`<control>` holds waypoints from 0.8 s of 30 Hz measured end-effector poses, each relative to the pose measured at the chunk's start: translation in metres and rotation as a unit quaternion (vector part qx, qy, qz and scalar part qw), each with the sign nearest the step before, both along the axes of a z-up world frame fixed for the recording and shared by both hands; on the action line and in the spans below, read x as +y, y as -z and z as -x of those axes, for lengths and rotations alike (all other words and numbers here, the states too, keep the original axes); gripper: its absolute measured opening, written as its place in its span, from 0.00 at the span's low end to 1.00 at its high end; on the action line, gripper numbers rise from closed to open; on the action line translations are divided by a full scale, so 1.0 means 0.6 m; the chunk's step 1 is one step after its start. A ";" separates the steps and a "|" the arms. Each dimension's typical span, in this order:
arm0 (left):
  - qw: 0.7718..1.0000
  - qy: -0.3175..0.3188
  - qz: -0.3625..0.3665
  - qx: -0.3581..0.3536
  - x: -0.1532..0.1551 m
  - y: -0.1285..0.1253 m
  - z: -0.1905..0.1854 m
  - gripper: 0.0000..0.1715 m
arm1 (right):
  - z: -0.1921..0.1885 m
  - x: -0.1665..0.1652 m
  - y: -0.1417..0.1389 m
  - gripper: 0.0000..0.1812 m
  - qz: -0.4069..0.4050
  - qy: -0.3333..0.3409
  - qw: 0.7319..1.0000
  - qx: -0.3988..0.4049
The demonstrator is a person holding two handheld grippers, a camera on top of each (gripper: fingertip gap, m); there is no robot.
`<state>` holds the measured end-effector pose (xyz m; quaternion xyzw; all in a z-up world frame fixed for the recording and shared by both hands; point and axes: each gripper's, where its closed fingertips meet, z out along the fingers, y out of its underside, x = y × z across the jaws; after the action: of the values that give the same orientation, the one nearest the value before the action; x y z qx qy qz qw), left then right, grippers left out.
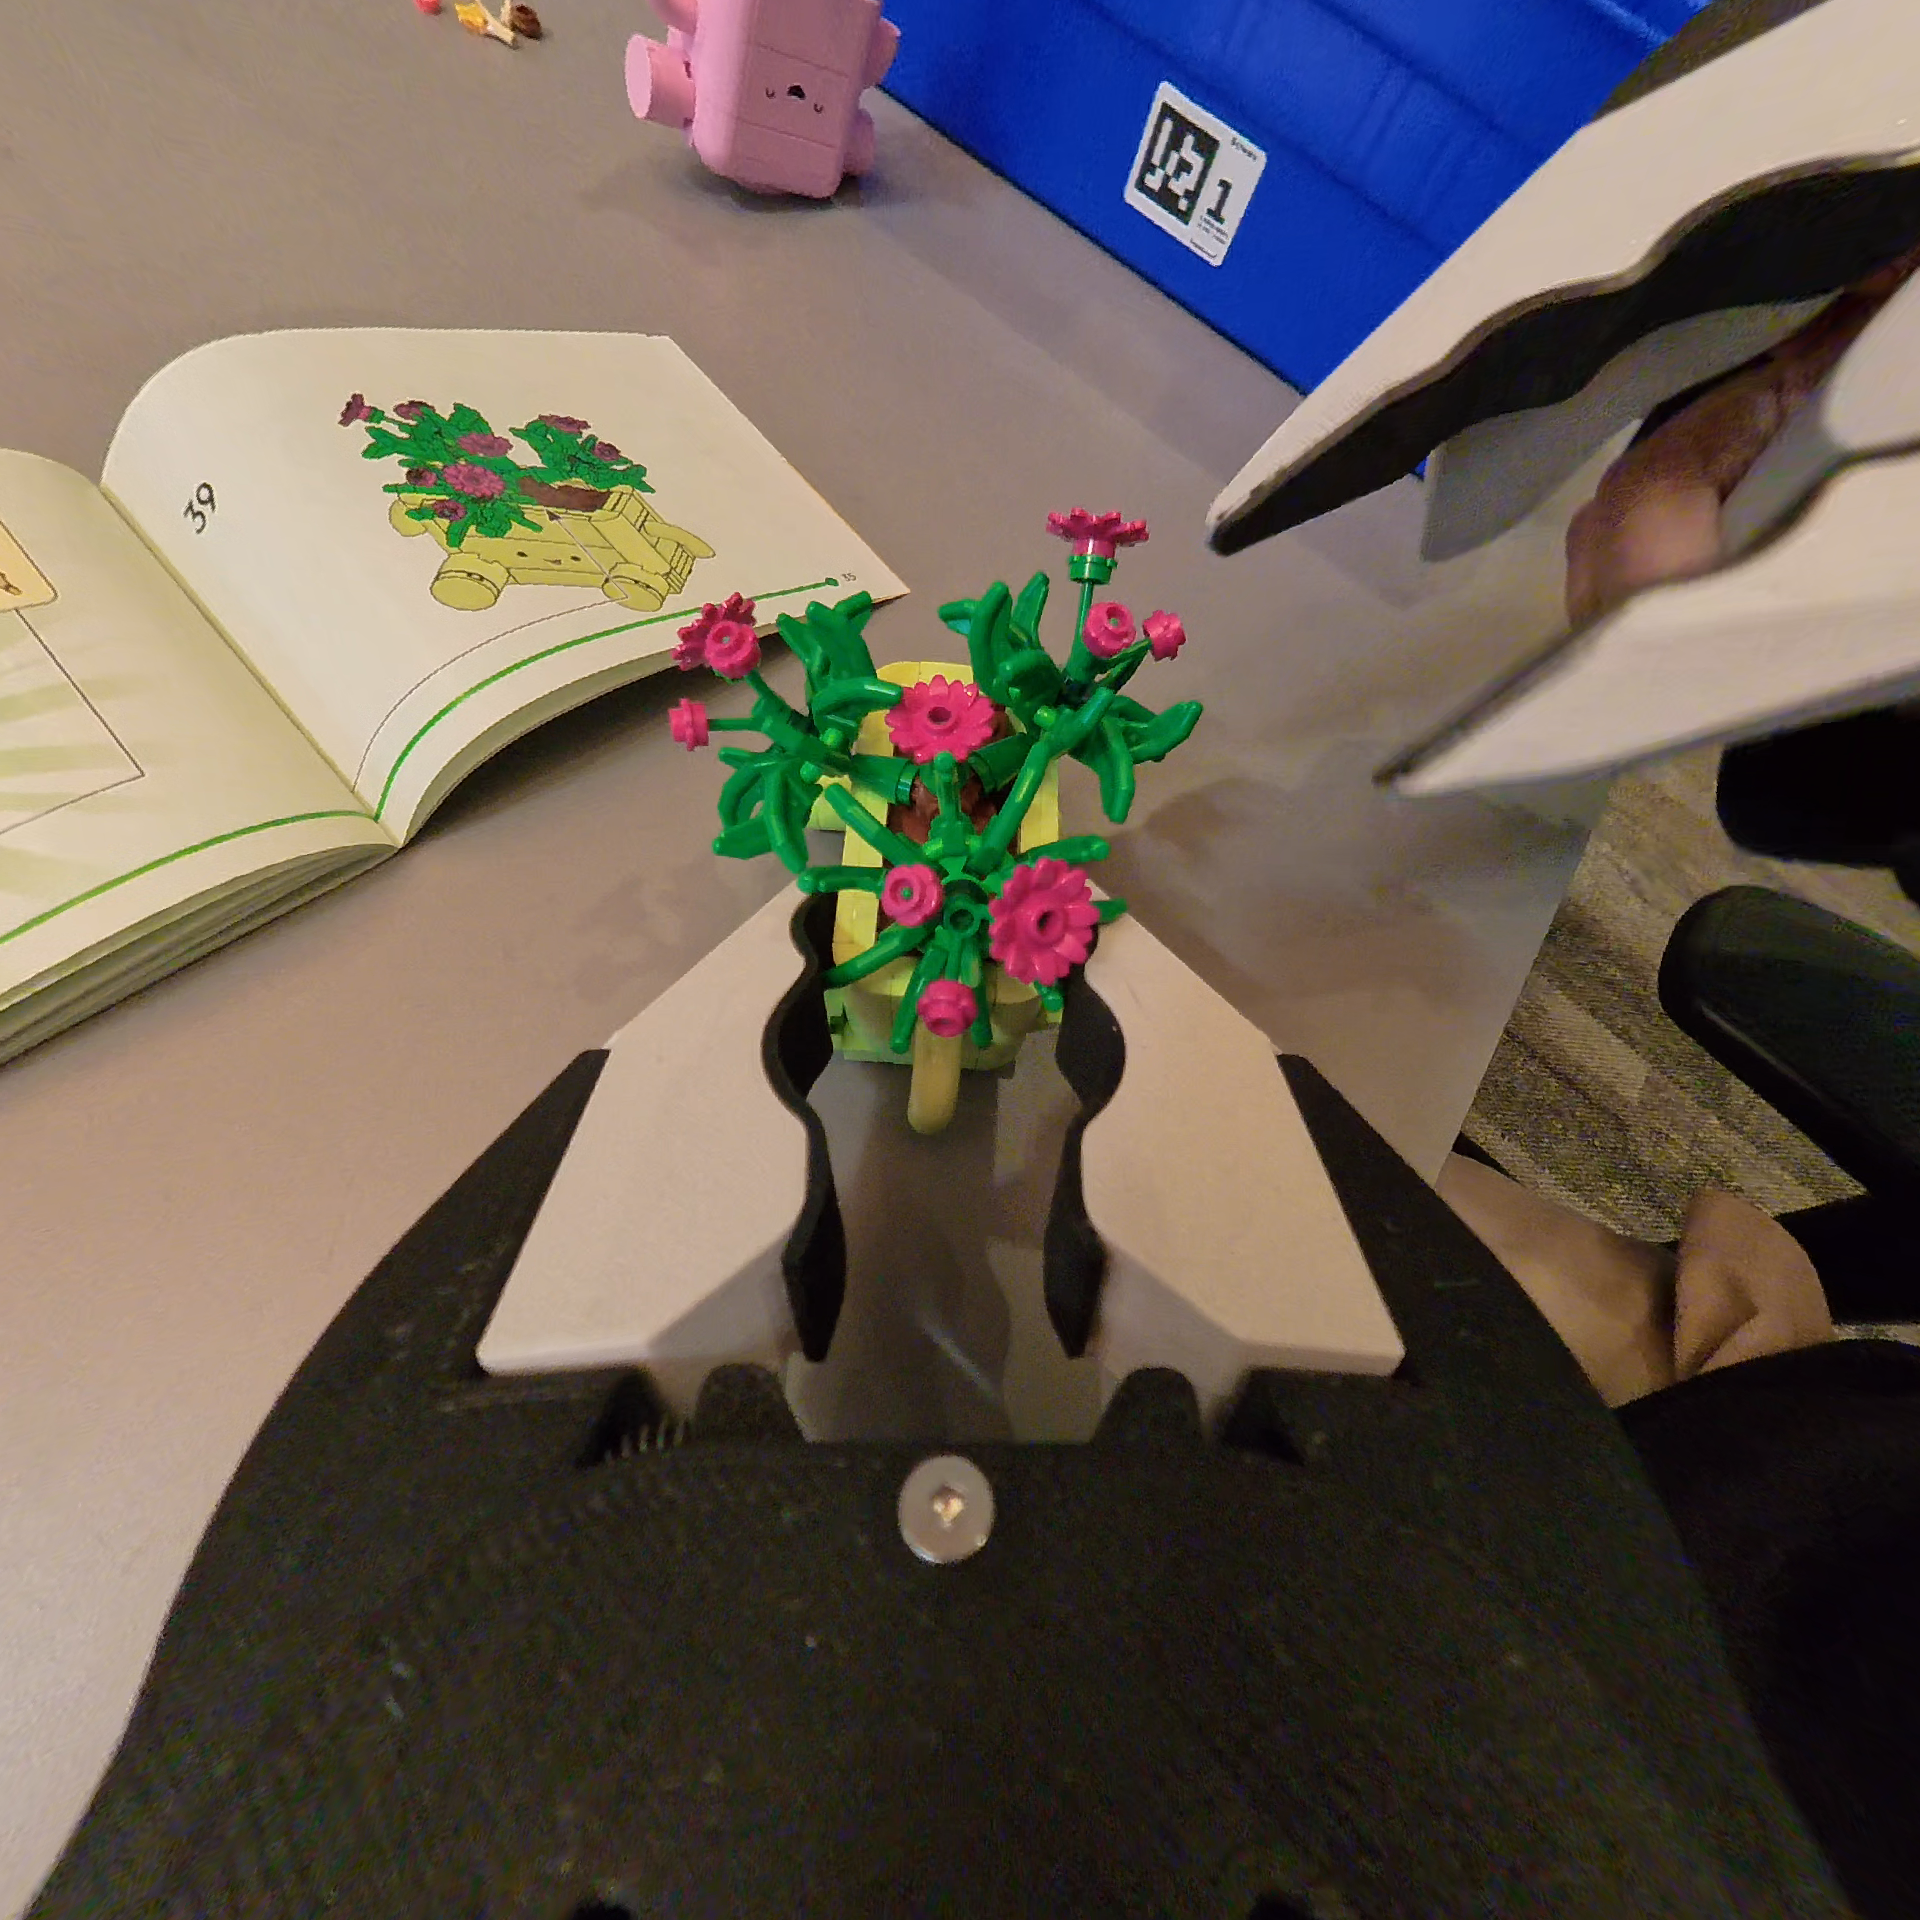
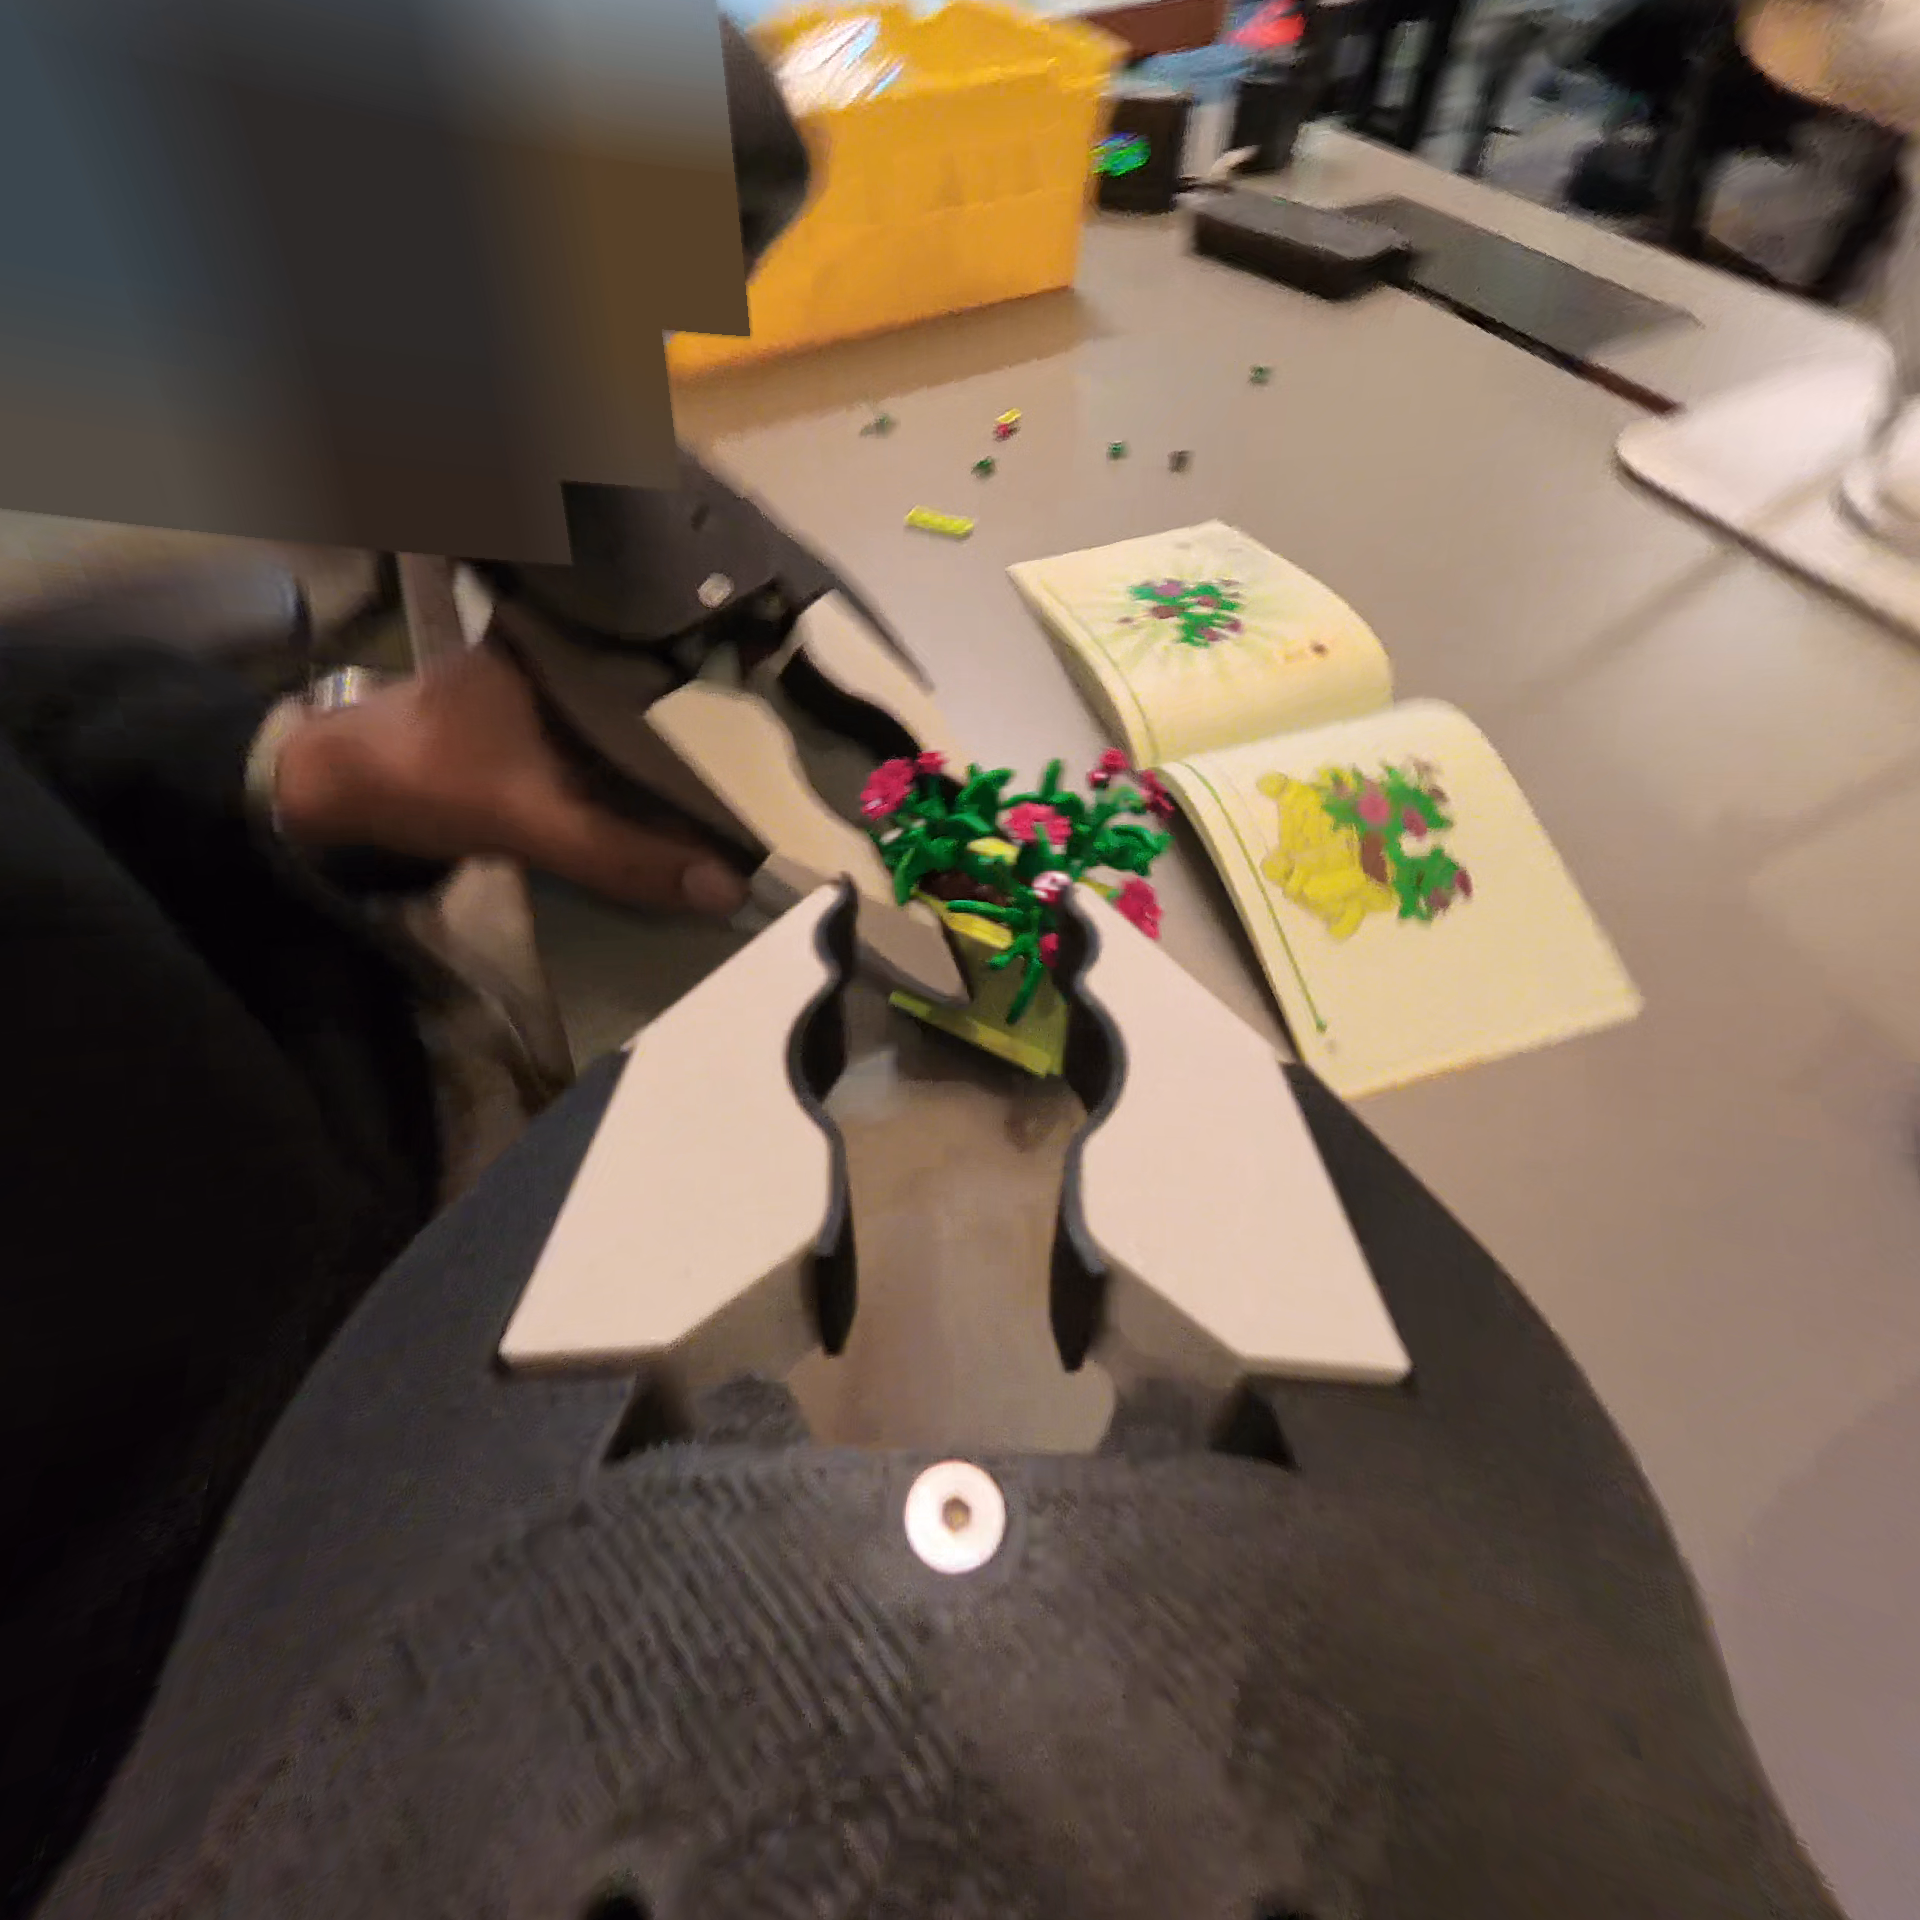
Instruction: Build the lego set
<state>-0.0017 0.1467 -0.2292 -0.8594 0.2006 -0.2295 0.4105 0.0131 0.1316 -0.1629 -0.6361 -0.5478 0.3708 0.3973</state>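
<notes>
Grey tabletop (image 1: 312, 1195) stretches under both of your grippers, with a blue bin (image 1: 1299, 156) bearing a black-and-white marker tag at the far right edge in the left wrist view. Your left gripper (image 1: 940, 997) has its grey fingers closed narrowly on the near end of the lime-yellow brick cart filled with green stems and magenta flowers (image 1: 935, 831), and the black inner pads press its two sides. The cart sits on the table, its flowers spreading up and away from the fingertips.

To the left of the cart lies the open instruction booklet with pale green pages (image 1: 364, 623), showing a drawing of the finished flower cart. Farther off stands a pink blocky brick figure (image 1: 769, 94), and a few tiny loose pieces (image 1: 488, 16) lie at the far left.

Your right gripper (image 1: 1299, 655) shows in the left wrist view at the upper right, apart from the cart, its fingers parted with nothing visible between them. In the blurred right wrist view, that gripper (image 2: 961, 914) points at the cart, fingertips just beside its yellow base but with a gap. Beyond it a yellow container (image 2: 935, 177) stands far on the table, with small green and yellow loose bricks (image 2: 940, 523) scattered in front of it.
</notes>
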 end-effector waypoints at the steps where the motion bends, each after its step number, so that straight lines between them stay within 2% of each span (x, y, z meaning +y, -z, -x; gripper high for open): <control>1: 1.000 0.000 0.000 0.000 0.000 0.000 0.000 0.22 | 0.001 -0.005 0.003 0.23 -0.024 -0.019 0.999 -0.018; 5: 1.000 0.000 0.001 -0.003 0.000 0.000 0.000 0.22 | 0.004 -0.013 0.024 0.28 -0.065 -0.078 0.991 -0.083; 9: 1.000 0.001 0.001 0.000 0.000 0.000 -0.001 0.22 | 0.003 -0.008 0.042 0.29 -0.097 -0.090 0.983 -0.125; 17: 1.000 0.003 0.004 -0.004 0.000 0.000 -0.001 0.22 | 0.003 -0.010 0.048 0.30 -0.140 -0.101 0.974 -0.148; 24: 1.000 0.006 0.001 0.009 -0.002 0.002 -0.003 0.22 | -0.003 -0.009 0.051 0.27 -0.131 -0.134 0.966 -0.176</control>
<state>0.0001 0.1457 -0.2306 -0.8604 0.2094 -0.2246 0.4067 0.0149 0.1261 -0.1933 -0.5544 -0.7333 0.2280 0.3209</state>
